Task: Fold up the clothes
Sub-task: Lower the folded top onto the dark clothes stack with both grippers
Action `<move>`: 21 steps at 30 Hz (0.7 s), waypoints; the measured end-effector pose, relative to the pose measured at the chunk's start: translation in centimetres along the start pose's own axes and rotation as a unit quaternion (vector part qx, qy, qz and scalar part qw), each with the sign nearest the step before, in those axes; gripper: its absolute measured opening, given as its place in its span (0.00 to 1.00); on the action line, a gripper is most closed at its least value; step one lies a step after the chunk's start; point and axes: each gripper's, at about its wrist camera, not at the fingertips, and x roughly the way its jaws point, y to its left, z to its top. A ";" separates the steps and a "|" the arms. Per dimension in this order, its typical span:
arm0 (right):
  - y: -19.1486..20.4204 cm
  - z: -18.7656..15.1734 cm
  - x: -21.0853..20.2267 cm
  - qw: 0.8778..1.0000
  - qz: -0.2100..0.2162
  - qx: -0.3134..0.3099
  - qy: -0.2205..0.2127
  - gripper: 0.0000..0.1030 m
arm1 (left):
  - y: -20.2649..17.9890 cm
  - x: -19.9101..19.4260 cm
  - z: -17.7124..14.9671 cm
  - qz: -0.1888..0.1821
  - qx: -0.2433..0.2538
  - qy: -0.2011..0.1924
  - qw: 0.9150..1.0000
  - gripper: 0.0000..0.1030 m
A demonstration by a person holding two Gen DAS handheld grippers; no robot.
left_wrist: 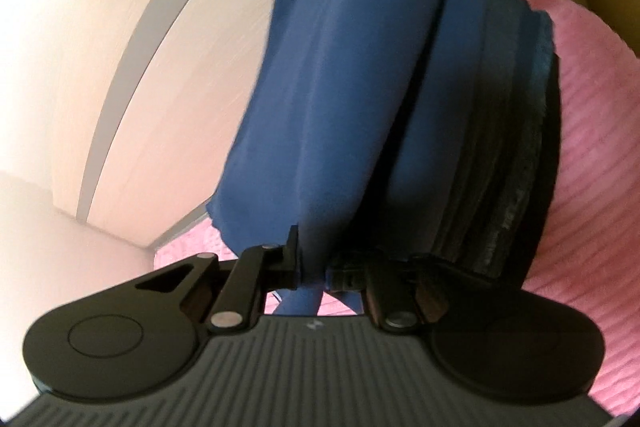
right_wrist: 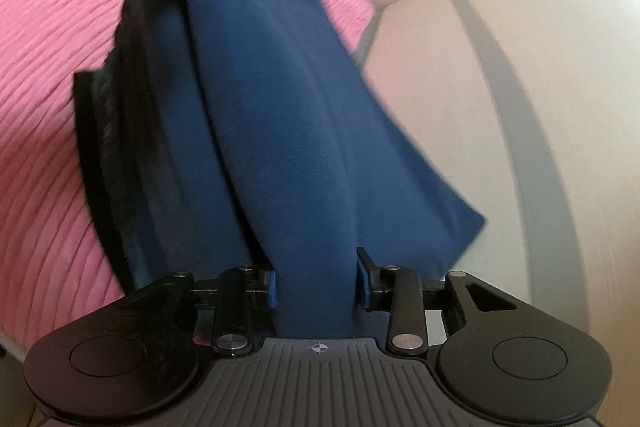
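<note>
Blue fabric garment (left_wrist: 340,75) fills the middle of both wrist views, stretched in the air between the two grippers. Dark black band or trim runs along one long edge of it, seen at the right side in the left wrist view and at the left side in the right wrist view; exact garment type cannot be told.

Left gripper (left_wrist: 314,267): jaws pressed in on a bunched fold of the blue cloth, fabric passing down between the fingers toward the gripper body. Pinching the garment.

Right gripper (right_wrist: 316,283): blue-padded fingers (right_wrist: 272,287) sit on either side of a thick roll of the same cloth, touching it on both sides. Clamped on the garment.

Each camera catches the other gripper at the far end of the cloth: black hardware at the top edge in the left wrist view, black frame at the upper left in the right wrist view. Garment hangs slack in between, with a loose flap (right_wrist: 448,227) drooping off to the right in the right wrist view.

Pink ribbed blanket (right_wrist: 44,87) lies under the garment, visible on the right of the left view and the left of the right view. Pale wall (left_wrist: 72,67) with a grey strip (left_wrist: 120,87) behind. Some motion blur at cloth edges.
</note>
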 end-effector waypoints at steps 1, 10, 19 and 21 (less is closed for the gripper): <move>-0.2 0.1 0.0 1.000 0.001 0.000 -0.001 0.34 | -0.1 0.1 0.1 0.000 0.002 0.002 1.000 0.07; 1.2 -0.1 1.3 1.000 0.010 -0.004 0.004 0.40 | -2.0 -0.9 0.5 0.002 0.028 0.010 1.000 0.06; -0.3 -1.0 -1.7 0.997 0.024 0.056 0.042 0.58 | -1.1 -1.7 1.5 -0.009 0.031 0.021 0.999 0.08; -1.4 -1.3 -3.3 0.993 0.037 0.104 0.029 0.58 | -0.4 -2.3 1.0 -0.015 0.019 0.022 0.999 0.09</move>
